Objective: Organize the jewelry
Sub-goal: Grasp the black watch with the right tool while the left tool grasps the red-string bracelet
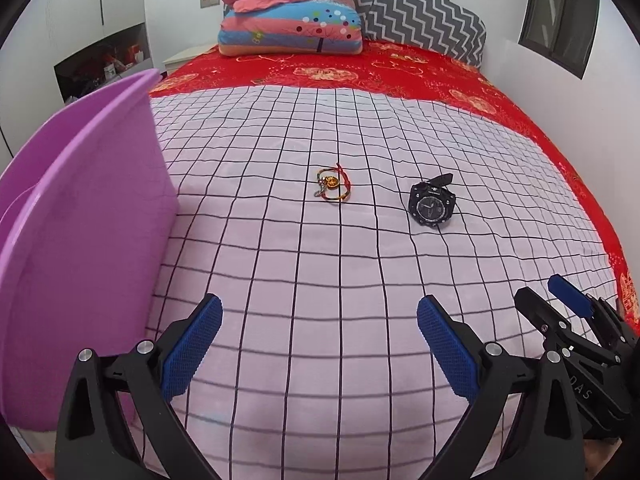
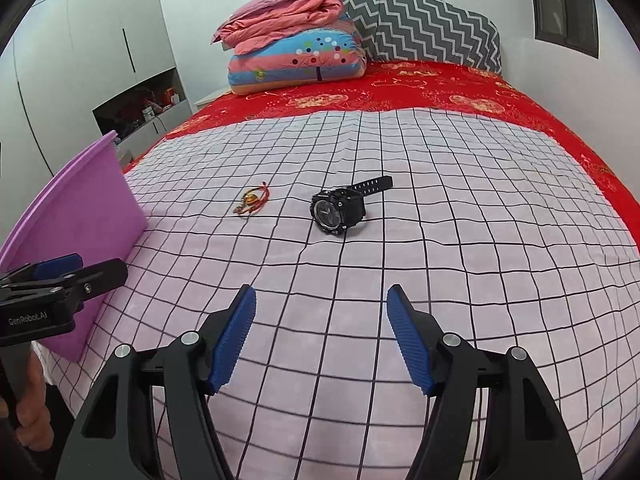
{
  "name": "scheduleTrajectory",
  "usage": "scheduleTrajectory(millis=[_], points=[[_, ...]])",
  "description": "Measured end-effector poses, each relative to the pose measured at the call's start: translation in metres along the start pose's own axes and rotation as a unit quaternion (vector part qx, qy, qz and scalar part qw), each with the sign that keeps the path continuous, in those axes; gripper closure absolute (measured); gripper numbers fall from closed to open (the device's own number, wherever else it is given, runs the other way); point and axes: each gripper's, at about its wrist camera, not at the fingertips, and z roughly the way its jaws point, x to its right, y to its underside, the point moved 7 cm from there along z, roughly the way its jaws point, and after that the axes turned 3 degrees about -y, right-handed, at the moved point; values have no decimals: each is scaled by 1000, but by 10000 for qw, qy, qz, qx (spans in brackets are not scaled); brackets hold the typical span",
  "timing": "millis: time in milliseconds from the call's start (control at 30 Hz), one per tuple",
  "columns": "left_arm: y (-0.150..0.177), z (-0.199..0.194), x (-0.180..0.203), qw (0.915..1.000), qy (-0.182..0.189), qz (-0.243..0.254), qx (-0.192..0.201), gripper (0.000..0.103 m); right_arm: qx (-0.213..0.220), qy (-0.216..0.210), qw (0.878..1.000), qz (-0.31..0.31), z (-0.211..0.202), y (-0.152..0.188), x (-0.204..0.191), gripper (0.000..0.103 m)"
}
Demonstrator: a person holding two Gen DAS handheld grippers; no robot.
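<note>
A red string bracelet with a gold charm [image 1: 333, 186] lies on the checked cloth [image 1: 320, 280], seen also in the right wrist view [image 2: 253, 201]. A black wristwatch [image 1: 431, 203] lies to its right [image 2: 340, 210]. A purple plastic box [image 1: 80, 240] stands at the left [image 2: 80, 224]. My left gripper [image 1: 319, 320] is open and empty, well short of the bracelet. My right gripper [image 2: 321, 308] is open and empty, short of the watch. Each gripper shows at the edge of the other's view: the right one [image 1: 560, 300], the left one [image 2: 88, 268].
The checked cloth covers the near part of a red bedspread [image 1: 400, 68]. Folded quilts [image 1: 288, 12] and a zigzag pillow [image 1: 420, 8] lie at the bed's head. A wall niche [image 2: 140, 108] and a wardrobe are at the left.
</note>
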Motion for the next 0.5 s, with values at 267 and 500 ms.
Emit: scheduleTrajectory(millis=[267, 500], points=[[-22, 60, 4, 9999, -84, -49, -141, 7, -96, 72, 9999, 37, 56, -12, 15, 36], [-39, 114, 2, 9994, -227, -120, -212, 7, -103, -7, 9998, 146, 102, -31, 21, 34]])
